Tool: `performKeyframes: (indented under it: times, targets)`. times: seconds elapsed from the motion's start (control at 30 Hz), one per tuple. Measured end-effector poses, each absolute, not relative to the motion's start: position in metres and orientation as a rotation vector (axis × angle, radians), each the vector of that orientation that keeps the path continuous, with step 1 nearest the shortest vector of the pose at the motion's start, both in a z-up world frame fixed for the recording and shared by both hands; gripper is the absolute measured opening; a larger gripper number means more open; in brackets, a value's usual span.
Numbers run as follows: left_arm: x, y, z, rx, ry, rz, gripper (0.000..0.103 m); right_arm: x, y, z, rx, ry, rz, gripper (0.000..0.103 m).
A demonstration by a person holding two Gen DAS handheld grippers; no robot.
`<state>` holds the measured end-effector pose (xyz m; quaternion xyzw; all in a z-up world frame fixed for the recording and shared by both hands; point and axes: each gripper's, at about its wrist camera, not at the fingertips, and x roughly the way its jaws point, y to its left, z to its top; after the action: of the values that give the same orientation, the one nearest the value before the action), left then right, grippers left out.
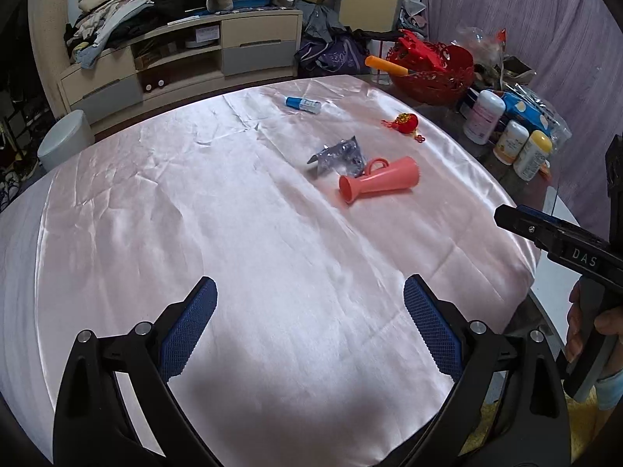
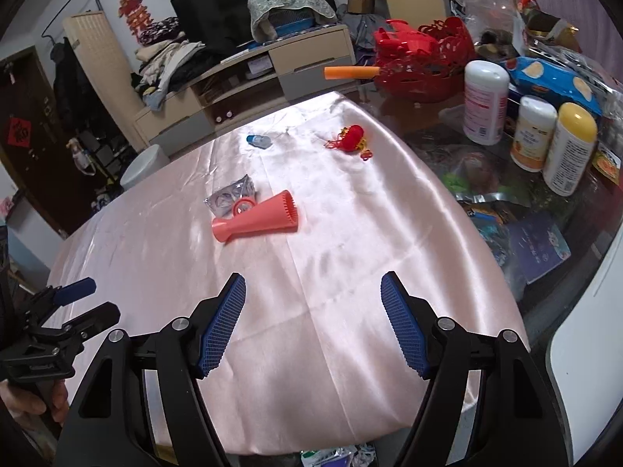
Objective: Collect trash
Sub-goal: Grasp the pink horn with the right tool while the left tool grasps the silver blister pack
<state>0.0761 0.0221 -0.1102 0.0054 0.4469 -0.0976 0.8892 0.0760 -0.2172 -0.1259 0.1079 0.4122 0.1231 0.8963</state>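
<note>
Left wrist view: the left gripper (image 1: pixel 309 327) hangs over the near part of a pink satin cloth (image 1: pixel 233 233), its blue pads spread wide with only bare cloth between them. Ahead of the claw and a little to its right lies a crumpled silver wrapper (image 1: pixel 337 155), touching the coral plastic funnel (image 1: pixel 379 181) that lies on its side just nearer the claw. Farther ahead, near the cloth's far edge, lies a small blue-and-white bottle (image 1: pixel 303 104); farther right sits a red tasselled ornament (image 1: pixel 405 121). Between the claw and the wrapper the cloth is open. To the claw's right the cloth's edge curves away, and the right gripper (image 1: pixel 518 220) reaches in over it, held by a hand (image 1: pixel 588 327). Beyond that edge stand white bottles (image 1: pixel 502 128) and a red basket (image 1: pixel 432 74).

Right wrist view: the right gripper (image 2: pixel 313 323) has its pads apart, with nothing between them, over the cloth's near part. The wrapper (image 2: pixel 231 196) lies ahead and left of the claw, the funnel (image 2: pixel 257 218) against it on the nearer side. The ornament (image 2: pixel 352 139) is ahead and slightly right. To the right the cloth ends on a dark glass tabletop (image 2: pixel 486 163) crowded with bottles and packets. At the far left the left gripper (image 2: pixel 78 303) shows over the cloth's left edge.
</note>
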Motion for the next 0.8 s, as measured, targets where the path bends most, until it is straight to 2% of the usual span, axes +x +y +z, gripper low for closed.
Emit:
performKeyframes:
  times: [0.37,0.43,0.47,0.5,0.8]
  targets:
    - [0.126,0.042,-0.122,-0.010,0.959,-0.182,0.092,0.136,-0.165,-0.144,0.122,0.900,0.348,0.073]
    - [0.131,0.048,-0.123,-0.028,0.961,-0.174,0.092,0.139,-0.157,-0.149,0.110,0.910,0.334,0.080]
    - [0.133,0.051,-0.124,-0.038,0.963,-0.169,0.092,0.139,-0.153,-0.151,0.108,0.897,0.321,0.094]
    - [0.134,0.054,-0.125,-0.043,0.966,-0.165,0.092,0.141,-0.150,-0.153,0.112,0.883,0.319,0.099]
    - [0.143,0.075,-0.125,-0.068,0.964,-0.134,0.092,0.157,-0.117,-0.168,0.084,0.940,0.299,0.100]
